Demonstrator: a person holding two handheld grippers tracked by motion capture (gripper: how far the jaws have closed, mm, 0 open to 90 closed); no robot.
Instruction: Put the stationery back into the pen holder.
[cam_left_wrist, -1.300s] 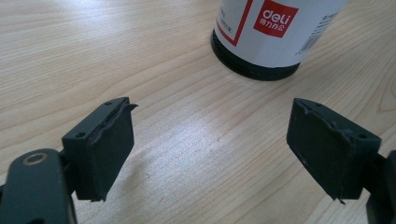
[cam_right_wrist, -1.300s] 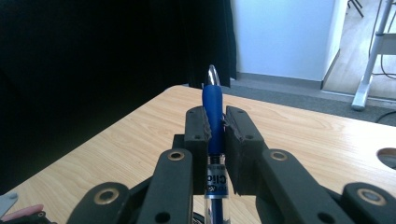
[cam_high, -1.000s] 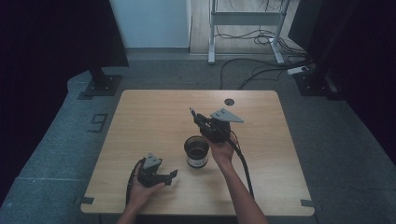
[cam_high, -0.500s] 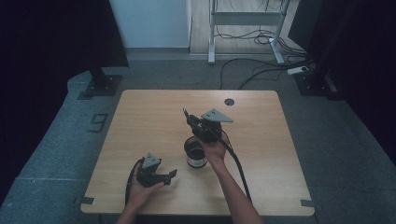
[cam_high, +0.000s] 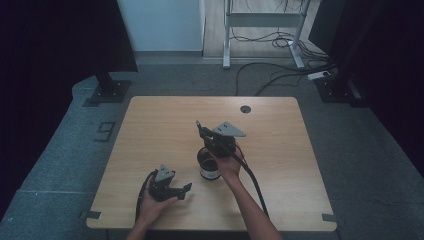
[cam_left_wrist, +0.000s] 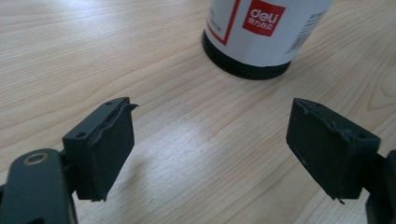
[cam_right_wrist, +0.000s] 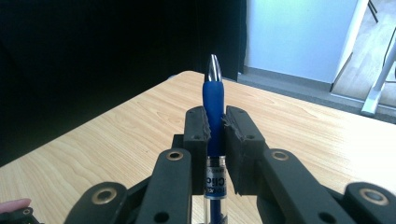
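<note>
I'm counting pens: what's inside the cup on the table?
The cup looks dark inside; no contents can be made out. The right gripper, holding a blue pen, covers its far rim.

I see my right gripper (cam_high: 201, 129) with the blue-gripped clear plastic ballpoint pen (cam_right_wrist: 213, 98) between its jaws, the tip reaching out ahead of them; just behind and under this gripper, the white cylindrical pen holder with the black base (cam_high: 209, 167) stands on the light wooden table (cam_high: 150, 125); from my left gripper (cam_high: 186, 189) that holder lies ahead and a little right, apart from the jaws; the round cable hole (cam_high: 245, 108) lies beyond the right gripper, near the far edge.
</note>
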